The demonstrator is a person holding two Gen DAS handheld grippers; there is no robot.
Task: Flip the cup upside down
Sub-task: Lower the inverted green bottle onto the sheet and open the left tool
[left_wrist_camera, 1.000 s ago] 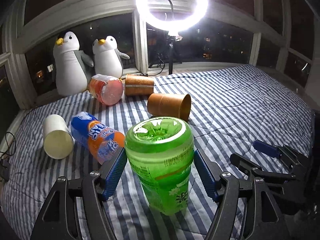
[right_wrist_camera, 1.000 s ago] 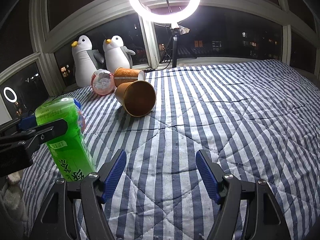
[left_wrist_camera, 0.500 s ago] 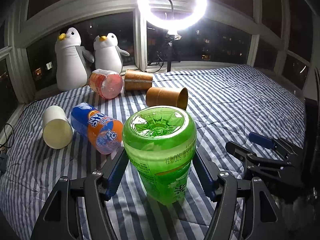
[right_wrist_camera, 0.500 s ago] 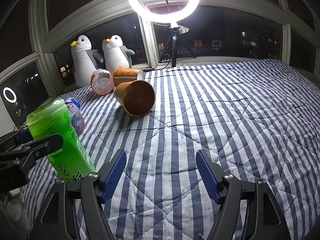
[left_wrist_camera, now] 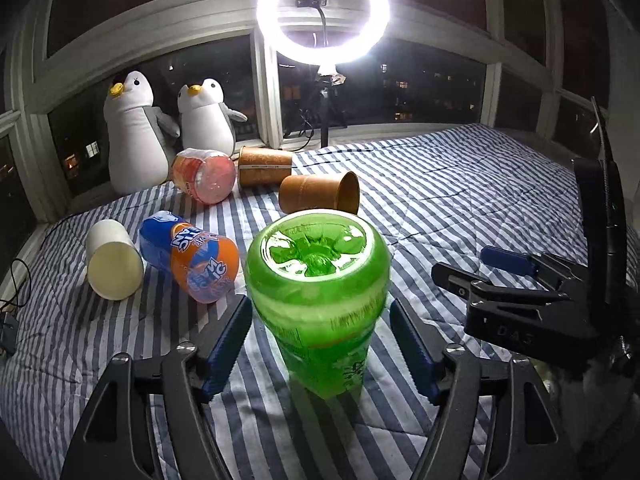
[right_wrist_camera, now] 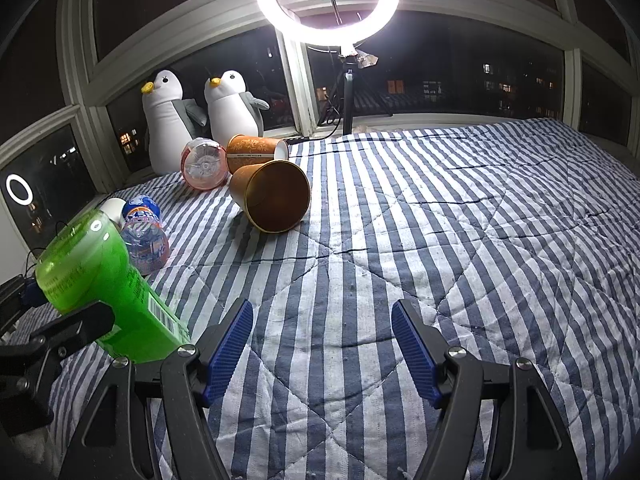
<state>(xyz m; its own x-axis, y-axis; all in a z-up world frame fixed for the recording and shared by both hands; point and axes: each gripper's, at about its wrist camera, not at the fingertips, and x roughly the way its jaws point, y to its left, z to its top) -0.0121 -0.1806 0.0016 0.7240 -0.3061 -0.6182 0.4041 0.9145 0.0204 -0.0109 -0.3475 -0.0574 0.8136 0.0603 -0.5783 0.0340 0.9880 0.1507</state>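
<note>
Striped bed (left_wrist_camera: pixel 460 184), green cup (left_wrist_camera: pixel 320 312) now upended, left tongs (left_wrist_camera: pixel 322 344) released

A home bedroom: striped quilt (right_wrist_camera: pixel 440 240) on bed, plush penguins (right_wrist_camera: pixel 200 120) by night windows

Two plush penguins (left_wrist_camera: pixel 136 136) stand by the dark window behind a striped bed quilt (right_wrist_camera: pixel 480 240). A lit ring light (left_wrist_camera: pixel 323 12) on a tripod (right_wrist_camera: pixel 347 96) glows above; a black cable (left_wrist_camera: pixel 16 292) trails at the left edge

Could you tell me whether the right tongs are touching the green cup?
Apart. The left wrist view shows striped bedding between the right tongs and the green cup.
</note>
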